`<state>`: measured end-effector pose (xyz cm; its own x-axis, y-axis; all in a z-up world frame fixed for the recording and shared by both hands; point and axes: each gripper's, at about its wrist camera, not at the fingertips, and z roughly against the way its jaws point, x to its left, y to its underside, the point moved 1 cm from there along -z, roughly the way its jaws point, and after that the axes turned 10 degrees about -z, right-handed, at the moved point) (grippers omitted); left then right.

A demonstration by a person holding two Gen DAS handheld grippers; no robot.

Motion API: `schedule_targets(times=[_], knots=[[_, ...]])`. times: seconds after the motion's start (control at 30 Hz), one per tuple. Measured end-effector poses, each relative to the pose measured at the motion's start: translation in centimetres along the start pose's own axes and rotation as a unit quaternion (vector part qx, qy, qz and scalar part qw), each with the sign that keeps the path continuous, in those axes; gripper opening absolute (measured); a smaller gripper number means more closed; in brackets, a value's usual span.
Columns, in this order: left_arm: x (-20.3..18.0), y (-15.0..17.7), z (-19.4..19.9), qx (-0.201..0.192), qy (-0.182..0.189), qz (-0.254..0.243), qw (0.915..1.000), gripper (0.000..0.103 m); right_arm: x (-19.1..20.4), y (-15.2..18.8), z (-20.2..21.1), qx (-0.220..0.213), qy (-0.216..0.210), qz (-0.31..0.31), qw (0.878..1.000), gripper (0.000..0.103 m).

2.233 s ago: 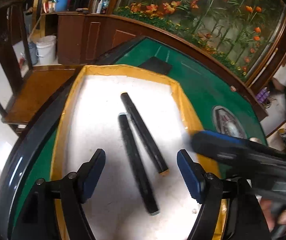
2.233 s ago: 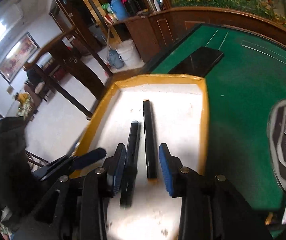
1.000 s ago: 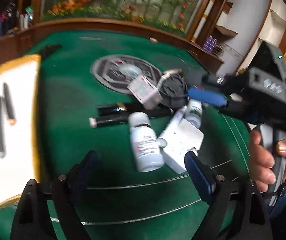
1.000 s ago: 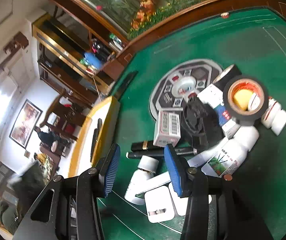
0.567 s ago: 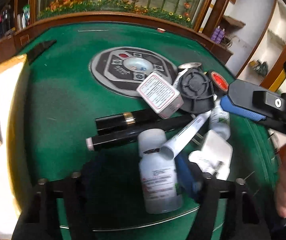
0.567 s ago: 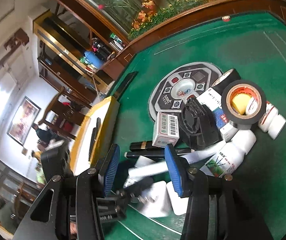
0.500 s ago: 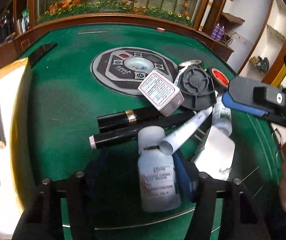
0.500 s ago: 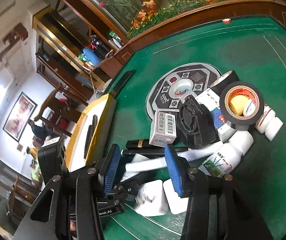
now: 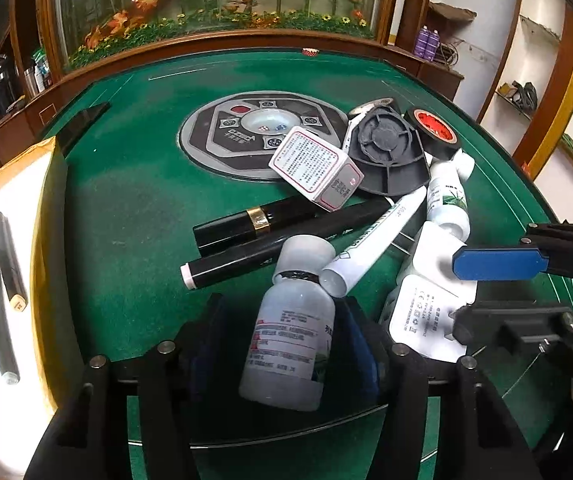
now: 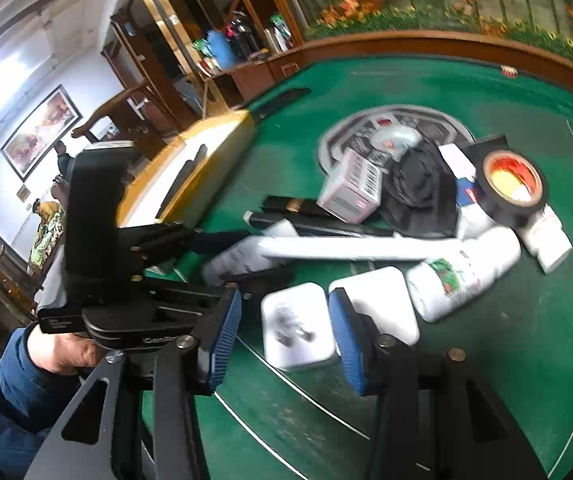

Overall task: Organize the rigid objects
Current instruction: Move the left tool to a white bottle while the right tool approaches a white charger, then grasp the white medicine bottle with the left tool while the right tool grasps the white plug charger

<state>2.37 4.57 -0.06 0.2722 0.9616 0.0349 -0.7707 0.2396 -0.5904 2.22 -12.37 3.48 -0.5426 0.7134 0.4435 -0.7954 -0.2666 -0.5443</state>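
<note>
Two black pens (image 9: pixel 4 292) in yellow-rimmed tray (image 9: pixel 52 248); left fingers (image 9: pixel 360 344) gripping white bottle (image 9: pixel 290 336); right fingers (image 10: pixel 346 332) narrow, astride charger (image 10: pixel 298 330).

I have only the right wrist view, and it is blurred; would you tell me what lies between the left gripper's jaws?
Observer: A white plastic bottle with a printed label lies between the jaws of the left gripper, which have just been closing. I cannot tell whether both pads press on it.
Operator: Thank you. Which way does its cap point?
Observer: The cap points away from the left gripper, right beside the capped end of a white tube.
Operator: And how many pens are in the tray?
Observer: Two black pens lie side by side on the white tray with a yellow rim.
</note>
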Motion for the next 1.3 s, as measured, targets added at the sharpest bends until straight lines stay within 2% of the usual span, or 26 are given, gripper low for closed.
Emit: schedule_targets(times=[0.03,0.17,0.3,0.37,0.43,0.5,0.6,0.67,0.7,0.83,0.93,1.07,1.27,1.3], knots=[[0.0,0.1,0.1,0.003,-0.002,-0.004,1.0,0.062,0.0,0.1,0.0,0.002,-0.001,0.006,1.0,0.038],[0.4,0.7,0.6,0.015,-0.019,-0.009,0.9997,0.057,0.3,0.5,-0.4,0.017,-0.002,0.021,1.0,0.038],[0.9,1.0,0.6,0.017,-0.022,-0.004,0.9996,0.055,0.4,0.4,-0.9,0.02,0.025,0.035,0.999,0.039],[1.1,0.7,0.4,0.018,-0.026,-0.002,0.9995,0.056,0.7,0.5,-1.0,0.018,0.03,0.043,0.998,0.043],[1.1,0.4,0.2,0.02,-0.029,-0.004,0.9994,0.056,1.3,0.9,-1.2,0.02,0.034,0.06,0.997,0.054],[1.1,0.0,-0.1,0.023,-0.029,-0.008,0.9993,0.056,2.0,1.2,-1.4,0.02,0.043,0.079,0.996,0.057],[1.3,-0.3,-0.4,0.022,-0.028,-0.009,0.9993,0.058,2.7,1.8,-1.6,0.015,0.064,0.111,0.992,0.057],[1.0,-0.3,-0.3,0.02,-0.025,-0.016,0.9994,0.051,3.2,2.1,-1.7,0.017,0.07,0.129,0.989,0.042],[0.8,-0.2,-0.2,0.019,-0.022,-0.02,0.9994,0.044,3.4,2.2,-2.0,0.023,0.067,0.134,0.988,0.038],[0.4,-0.1,0.1,0.021,-0.027,-0.028,0.999,0.043,3.4,2.2,-2.2,0.024,0.063,0.133,0.989,0.039],[0.8,0.0,0.0,0.013,-0.021,-0.012,0.9996,0.042,2.6,1.9,-2.4,0.025,0.061,0.106,0.992,0.051],[0.8,0.2,0.0,0.004,-0.026,-0.009,0.9996,0.042,2.5,1.9,-2.9,0.02,0.054,0.094,0.994,0.051],[0.5,0.3,0.2,0.007,-0.029,-0.008,0.9995,0.039,4.2,3.0,-4.0,0.011,0.097,0.142,0.985,0.05],[0.5,0.3,0.2,0.006,-0.029,-0.007,0.9995,0.039,4.2,3.1,-4.3,0.008,0.108,0.147,0.983,0.047]])
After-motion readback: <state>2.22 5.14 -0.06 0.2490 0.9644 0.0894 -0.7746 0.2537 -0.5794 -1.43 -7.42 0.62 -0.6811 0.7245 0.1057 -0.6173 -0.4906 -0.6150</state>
